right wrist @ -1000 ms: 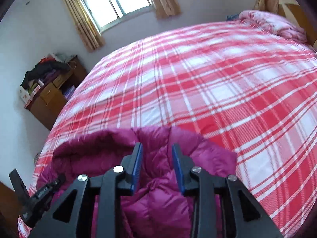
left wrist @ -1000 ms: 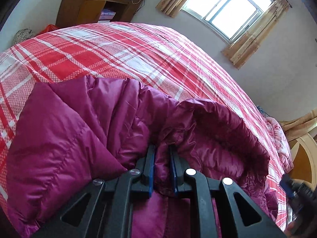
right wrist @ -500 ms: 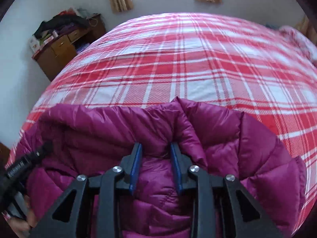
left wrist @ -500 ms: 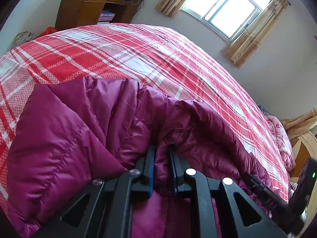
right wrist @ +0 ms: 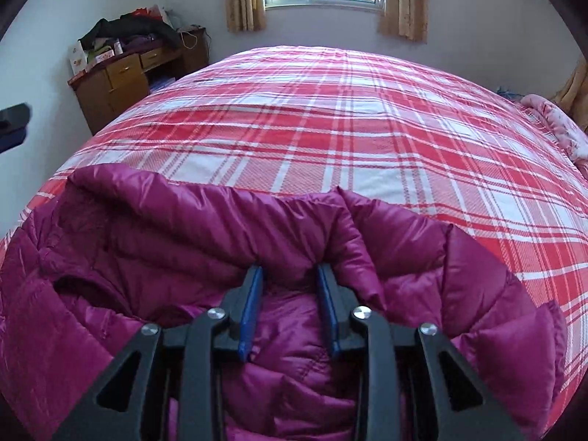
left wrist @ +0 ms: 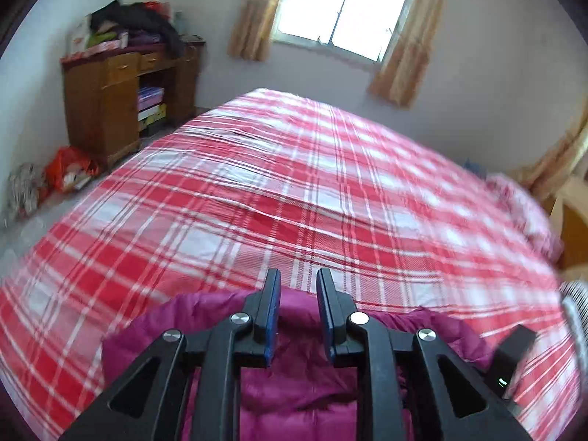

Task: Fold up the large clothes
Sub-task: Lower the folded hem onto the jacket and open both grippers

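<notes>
Over by the near edge of the bed (right wrist: pixel 367 117), the magenta puffer jacket (right wrist: pixel 176 242) lay bunched on the red and white plaid cover. The right gripper (right wrist: pixel 290 275) hung low over its folds with its blue-padded fingers (right wrist: pixel 251 305) spread apart, quilted fabric showing in the gap between them but nothing pinched. The left gripper (left wrist: pixel 297 286) was held higher, looking out across the bed, its fingers (left wrist: pixel 272 312) likewise parted and empty, with the jacket below them. Against the far wall stood a wooden cabinet (left wrist: pixel 106 110) heaped with clothes, and a window (left wrist: pixel 341 7) with tan curtains let in bright daylight. A pink quilt (right wrist: pixel 558 128) sat at the right side of the bed.
</notes>
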Demonstrator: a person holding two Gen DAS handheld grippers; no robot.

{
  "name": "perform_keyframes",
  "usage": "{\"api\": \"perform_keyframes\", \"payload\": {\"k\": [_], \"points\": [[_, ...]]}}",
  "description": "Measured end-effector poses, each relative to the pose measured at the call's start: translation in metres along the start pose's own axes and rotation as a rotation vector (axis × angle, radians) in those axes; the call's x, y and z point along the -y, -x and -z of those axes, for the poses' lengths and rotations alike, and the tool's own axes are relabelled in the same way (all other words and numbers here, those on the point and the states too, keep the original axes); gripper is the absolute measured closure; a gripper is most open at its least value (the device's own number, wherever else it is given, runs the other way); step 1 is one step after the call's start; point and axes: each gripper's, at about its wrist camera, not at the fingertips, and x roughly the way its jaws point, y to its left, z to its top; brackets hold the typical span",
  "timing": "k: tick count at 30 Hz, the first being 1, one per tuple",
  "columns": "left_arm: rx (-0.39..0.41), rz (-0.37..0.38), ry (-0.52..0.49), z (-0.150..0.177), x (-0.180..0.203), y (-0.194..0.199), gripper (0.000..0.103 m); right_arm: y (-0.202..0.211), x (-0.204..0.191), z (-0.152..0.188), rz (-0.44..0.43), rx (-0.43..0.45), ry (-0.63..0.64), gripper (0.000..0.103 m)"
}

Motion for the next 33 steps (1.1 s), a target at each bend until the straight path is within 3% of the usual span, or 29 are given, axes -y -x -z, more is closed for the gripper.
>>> {"api": "perform_keyframes", "payload": {"k": [2, 6, 7, 11, 13, 18, 20, 25, 27, 33], "points": [[-0.021, -0.05, -0.057, 0.001, 0.011, -0.025, 0.082, 0.001, 0.001, 0.0, -0.005, 0.002, -0.003, 0.07], [-0.213, -0.114, 0.026, 0.04, -0.015, -0.074, 0.082, 0.002, 0.006, 0.001, -0.032, 0.005, -0.023, 0.07], [-0.225, -0.098, 0.04, 0.052, -0.021, -0.076, 0.082, 0.002, 0.008, 0.001, -0.043, 0.006, -0.032, 0.07], [-0.118, -0.069, 0.009, 0.081, -0.024, -0.058, 0.082, 0.002, 0.012, 0.0, -0.067, 0.007, -0.046, 0.069], [-0.113, -0.067, 0.019, 0.082, -0.026, -0.06, 0.082, 0.003, 0.011, 0.0, -0.084, 0.009, -0.043, 0.061], [-0.106, -0.085, 0.003, 0.079, -0.02, -0.063, 0.082, 0.034, 0.013, -0.007, -0.143, 0.098, -0.078, 0.06], [-0.106, -0.097, -0.008, 0.077, -0.018, -0.065, 0.082, 0.038, 0.01, -0.019, -0.102, 0.106, -0.07, 0.06], [-0.106, -0.119, -0.036, 0.079, -0.015, -0.066, 0.082, -0.015, 0.005, -0.025, 0.004, -0.064, 0.004, 0.065], [-0.105, -0.121, -0.037, 0.079, -0.015, -0.066, 0.082, -0.015, 0.003, -0.019, 0.019, -0.023, 0.031, 0.065], [-0.1, -0.11, -0.024, 0.078, -0.016, -0.066, 0.082, -0.014, 0.006, -0.017, 0.012, -0.008, 0.025, 0.063]]}}
